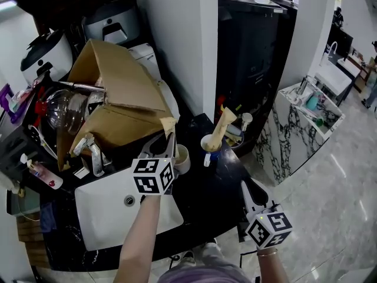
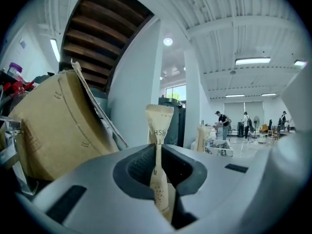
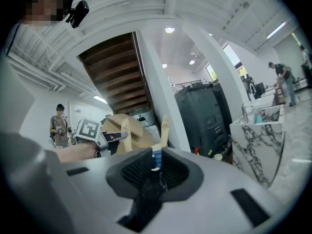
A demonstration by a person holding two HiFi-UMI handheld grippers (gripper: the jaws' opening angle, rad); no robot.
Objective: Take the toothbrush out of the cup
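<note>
Tight pinch here: the pads (image 2: 138, 165) of the left gripper (image 2: 158, 177) sit narrow on the paper-wrapped toothbrush (image 2: 159, 126), which stands upright in the bite. The cup (image 1: 182, 158) is just at its 3 o'clock by the sink (image 1: 100, 217), though I can't tell whether the tail is out of it. The right gripper (image 3: 155, 173) waits at 5 o'clock, closed on nothing, so the call is a straight, firm lift with no sideways swing until the end clears the rim, or the cup tips.

Matt paper-wrapped toothbrush (image 2: 159, 145), dull brown cardboard box (image 1: 118, 81); glossy black countertop (image 1: 206, 199), smooth white sink (image 1: 100, 217), polished veined marble counter (image 1: 288, 140)
</note>
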